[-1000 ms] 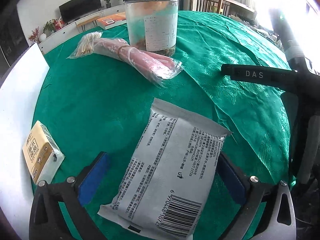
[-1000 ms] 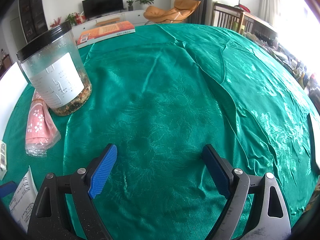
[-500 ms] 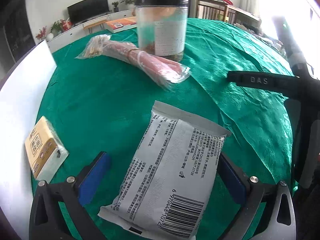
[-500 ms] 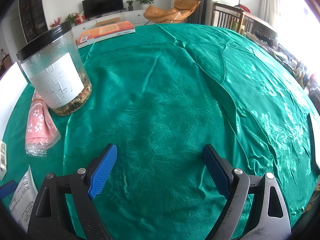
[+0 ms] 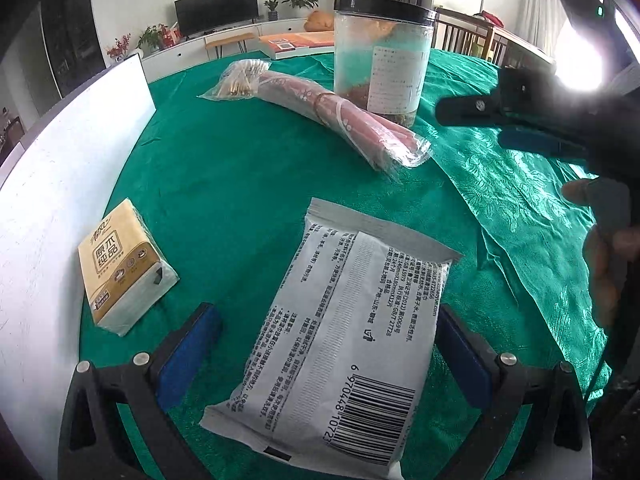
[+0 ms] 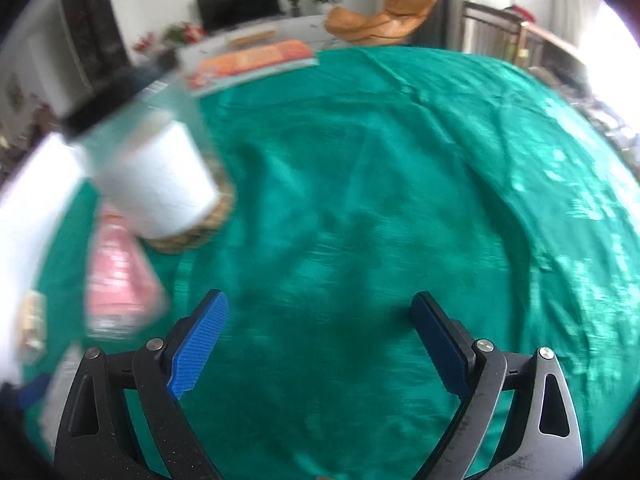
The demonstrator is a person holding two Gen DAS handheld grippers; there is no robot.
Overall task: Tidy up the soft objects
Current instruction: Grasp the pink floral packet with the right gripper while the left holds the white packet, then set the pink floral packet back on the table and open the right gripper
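Straddling the wipes pack (image 5: 344,344) with my spread left gripper (image 5: 328,356), ready to pinch; my right gripper (image 6: 320,344) is hanging spread, empty, beside it.

On the table (image 5: 248,184), the big flat pack (image 5: 344,344) lies in the middle, between the left gripper's (image 5: 326,354) wide-apart fingers. The small tissue pack (image 5: 124,264) sits at its 9 o'clock, by the board (image 5: 60,168). The long wrapped roll (image 5: 340,120) lies at 12 o'clock, with the jar (image 5: 382,56) just behind it.
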